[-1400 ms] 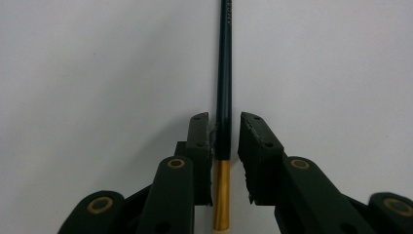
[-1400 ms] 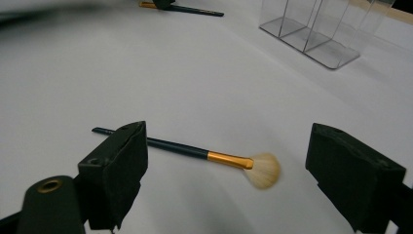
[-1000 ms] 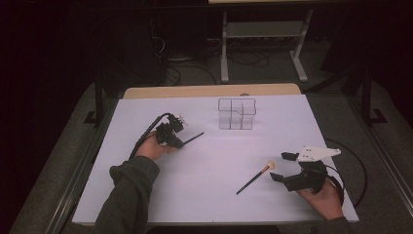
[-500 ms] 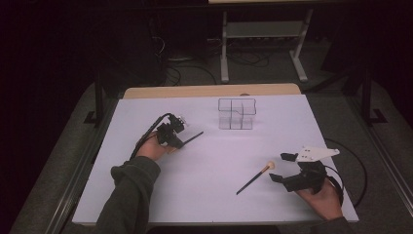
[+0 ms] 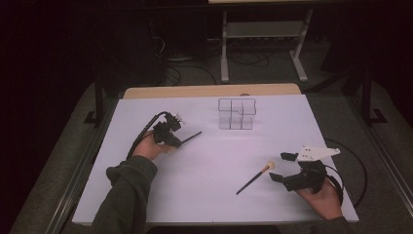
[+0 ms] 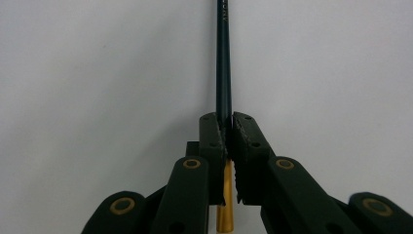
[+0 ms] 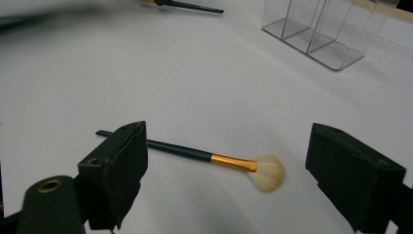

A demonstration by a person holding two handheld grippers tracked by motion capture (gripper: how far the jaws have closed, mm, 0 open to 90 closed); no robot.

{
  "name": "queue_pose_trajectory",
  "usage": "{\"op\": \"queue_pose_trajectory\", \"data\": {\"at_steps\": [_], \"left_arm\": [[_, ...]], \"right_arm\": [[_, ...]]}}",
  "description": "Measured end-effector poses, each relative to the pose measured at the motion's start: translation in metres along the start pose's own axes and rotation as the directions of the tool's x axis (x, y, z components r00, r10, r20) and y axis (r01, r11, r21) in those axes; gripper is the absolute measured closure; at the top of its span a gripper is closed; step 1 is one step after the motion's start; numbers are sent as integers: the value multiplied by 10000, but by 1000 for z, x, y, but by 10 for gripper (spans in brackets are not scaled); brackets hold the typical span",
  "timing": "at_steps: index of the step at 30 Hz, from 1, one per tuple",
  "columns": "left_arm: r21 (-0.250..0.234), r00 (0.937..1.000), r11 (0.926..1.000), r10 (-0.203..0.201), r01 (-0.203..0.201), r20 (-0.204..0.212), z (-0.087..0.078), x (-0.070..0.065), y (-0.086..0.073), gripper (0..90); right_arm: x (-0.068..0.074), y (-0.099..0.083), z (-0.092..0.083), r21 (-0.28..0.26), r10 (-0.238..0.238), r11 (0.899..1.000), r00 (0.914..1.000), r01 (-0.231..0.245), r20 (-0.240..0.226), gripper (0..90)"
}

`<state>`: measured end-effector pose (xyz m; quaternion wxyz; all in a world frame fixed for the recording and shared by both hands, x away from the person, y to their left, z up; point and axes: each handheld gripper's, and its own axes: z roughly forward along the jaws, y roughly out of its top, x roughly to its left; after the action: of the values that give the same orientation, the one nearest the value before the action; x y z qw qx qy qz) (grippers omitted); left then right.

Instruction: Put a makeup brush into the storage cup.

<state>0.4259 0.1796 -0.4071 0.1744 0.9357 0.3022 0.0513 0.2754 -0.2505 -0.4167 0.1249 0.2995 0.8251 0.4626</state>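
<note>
Overhead, the high view has the white table top with the left gripper at about nine o'clock from its centre, jaws clamped on a thin dark brush whose handle points toward two o'clock, at the clear organiser. That divided acrylic box stands at twelve o'clock, well apart from both hands. At four o'clock the right gripper rests with its jaws spread wide, and a fan brush lies flat just beside it, bristles toward the gripper, handle trailing toward eight o'clock.

Next, the left gripper view shows the pads pressed together on the dark handle, which runs straight up to twelve o'clock; a gold ferrule shows below the pads.

Lastly, the right gripper view has its two jaws standing far apart, touching nothing. Between them on the table lies the fan brush, bristles at four o'clock, and the organiser sits at one o'clock.
</note>
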Motion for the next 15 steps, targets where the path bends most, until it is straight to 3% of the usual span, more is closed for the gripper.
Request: {"op": "queue_pose_trajectory", "data": {"at_steps": [8, 12, 15], "left_arm": [[-730, 9990, 9966, 391, -376, 200, -19, -13, -1, 833], [-795, 9979, 9952, 601, -578, 262, -24, -14, -5, 833], [-754, 9980, 9958, 540, -513, 337, -28, -13, -11, 833]], "right_arm": [[1, 1, 2, 155, -54, 9999, 10000, 53, 20, 145], [2, 5, 5, 516, -36, 9987, 10000, 36, -3, 151], [4, 10, 5, 564, -186, 9982, 9998, 190, -76, 160]]}}
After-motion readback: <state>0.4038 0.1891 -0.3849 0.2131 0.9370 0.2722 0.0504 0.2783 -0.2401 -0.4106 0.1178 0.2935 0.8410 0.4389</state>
